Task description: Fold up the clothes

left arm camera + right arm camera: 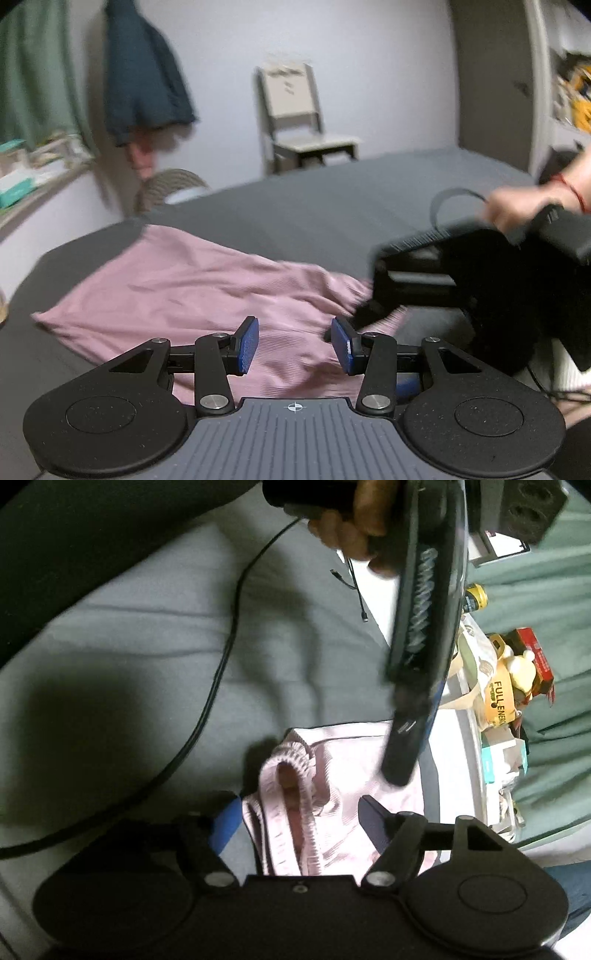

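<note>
In the left wrist view, a pink ribbed garment [192, 295] is seen spread loosely on the grey bed [332, 206]; it is judged light, soft and limp, best taken at an edge or corner. The left tongs [294, 345] are held wide apart above it, with nothing between them. The right tongs [369, 314] are seen at its right edge, blurred. In the right wrist view, the garment's frilled elastic hem [295, 775] lies between the right tongs [301, 823], which are spread open; contact cannot be told.
</note>
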### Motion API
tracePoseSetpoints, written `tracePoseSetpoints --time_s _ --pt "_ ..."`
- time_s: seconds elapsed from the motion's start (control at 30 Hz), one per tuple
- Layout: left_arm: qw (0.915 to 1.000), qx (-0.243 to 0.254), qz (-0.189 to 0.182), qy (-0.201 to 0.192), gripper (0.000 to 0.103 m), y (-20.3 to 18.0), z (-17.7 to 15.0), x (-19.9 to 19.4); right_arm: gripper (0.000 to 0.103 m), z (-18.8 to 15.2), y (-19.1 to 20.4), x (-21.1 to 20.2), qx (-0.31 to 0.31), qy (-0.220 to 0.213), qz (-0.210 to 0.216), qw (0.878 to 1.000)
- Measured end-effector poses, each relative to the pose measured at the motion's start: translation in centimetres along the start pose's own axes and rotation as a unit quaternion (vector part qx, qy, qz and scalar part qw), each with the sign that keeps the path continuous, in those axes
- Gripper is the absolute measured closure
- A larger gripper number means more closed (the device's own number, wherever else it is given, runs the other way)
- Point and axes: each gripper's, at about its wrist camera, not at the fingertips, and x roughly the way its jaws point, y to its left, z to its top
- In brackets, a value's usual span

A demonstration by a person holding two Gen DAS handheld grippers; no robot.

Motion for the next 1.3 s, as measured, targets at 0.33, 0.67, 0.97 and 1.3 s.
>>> tracePoseSetpoints --time_s 0.33,0.67,0.97,1.3 --pt "0.9863 0.137 0.078 0.047 0.043 -0.9 -1.4 1.5 0.082 -0.4 -3.2 0.1 0.099 -0.007 0.034 0.994" --pt "0.9591 0.275 0.054 0.041 0.024 -5.4 -2.0 2.3 0.085 -4.2 -9.6 0.8 0.334 -0.021 0.085 0.938" --pt "0.9194 0.385 0.05 0.064 0.024 -8.9 -2.3 5.9 0.084 -4.5 -9.1 -0.2 0.347 -0.034 0.088 0.933" --pt "0.9303 0.362 0.012 0.06 0.024 -9.9 -2.3 6.2 0.084 -3.6 -8.7 -1.2 0.312 -0.072 0.086 0.943"
